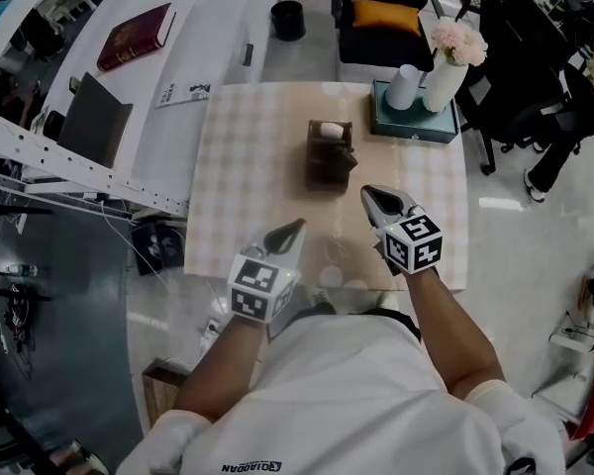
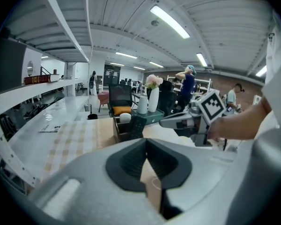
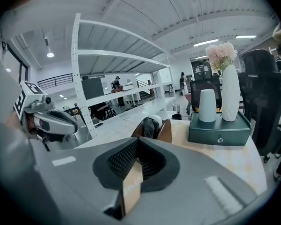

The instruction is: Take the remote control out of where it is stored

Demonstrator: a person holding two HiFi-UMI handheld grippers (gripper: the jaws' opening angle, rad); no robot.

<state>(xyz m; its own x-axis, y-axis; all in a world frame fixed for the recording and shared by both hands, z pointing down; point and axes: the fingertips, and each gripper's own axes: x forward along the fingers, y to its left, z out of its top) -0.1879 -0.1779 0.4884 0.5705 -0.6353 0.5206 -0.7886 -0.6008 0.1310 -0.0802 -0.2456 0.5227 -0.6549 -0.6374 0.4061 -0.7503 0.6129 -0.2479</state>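
1. Grey plastic shells come nearest. The left gripper [image 1: 295, 228] hangs over the near edge of the bench [image 1: 168, 305], its jaws together with nothing between them.
2. Slightly further in, toward the near right, the right gripper [image 1: 374, 198] points at the middle of the bench, its jaws likewise together and empty. If either gripper reaches the storage with its jaws closed like this, it will probably shove the contents instead of taking hold, so the jaws need to part on the way in.
3. Under both lies a beige checked cloth [image 1: 238, 166] that covers most of the bench. It looks loose, so a sideways push on anything standing on it could ruck it or drag it along.
4. At the middle of the bench stands a dark brown holder [image 1: 327, 171]. The remote control [image 3: 149, 127] sits upright in it, not yet touched.
   - The holder looks light and narrow, and a pull that is not straight up its opening may lift it with the remote or tip it over.
   - Steadying the holder with the free gripper would likely prevent that.
5. A white rounded object [image 2: 125, 117] shares the holder, just beside the remote. I cannot tell what it is. Jaws opened too wide could catch it as well, and a shallow pinch on the remote's smooth top may slip.
6. At the far right corner, a green box [image 1: 416, 122] carries a white cup [image 1: 404, 85] and a tall white vase [image 1: 444, 85] of pink flowers. A lift that swings out to the right could topple the vase.
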